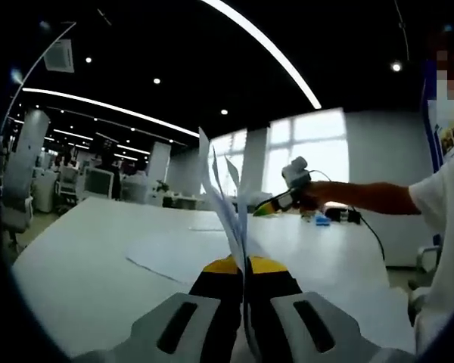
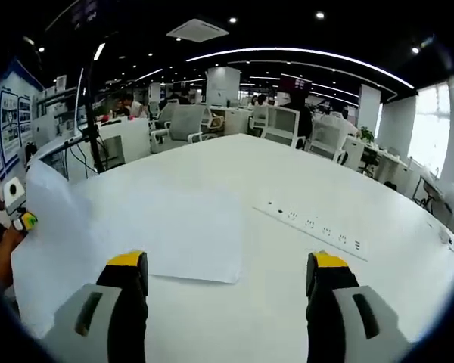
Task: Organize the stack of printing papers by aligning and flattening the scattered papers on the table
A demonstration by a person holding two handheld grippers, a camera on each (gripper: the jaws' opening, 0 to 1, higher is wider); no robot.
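Observation:
In the left gripper view my left gripper (image 1: 245, 266) is shut on several white sheets of paper (image 1: 225, 198), held edge-on and standing up between the yellow-tipped jaws. Another white sheet (image 1: 174, 255) lies flat on the white table (image 1: 83, 257) beyond it. The right gripper (image 1: 266, 208) comes in from the right, held by a person's arm (image 1: 371, 198) above the table. In the right gripper view my right gripper (image 2: 228, 271) is open, jaws wide apart over a flat sheet (image 2: 178, 231). A lifted sheet (image 2: 49, 227) stands at the left, near the left gripper (image 2: 19, 212).
A strip of power sockets (image 2: 314, 224) runs across the table right of the sheet. Small blue and dark items (image 1: 329, 218) sit near the table's far edge. Office chairs (image 2: 185, 125) and desks stand behind the table. A person in white (image 1: 450, 227) is at the right.

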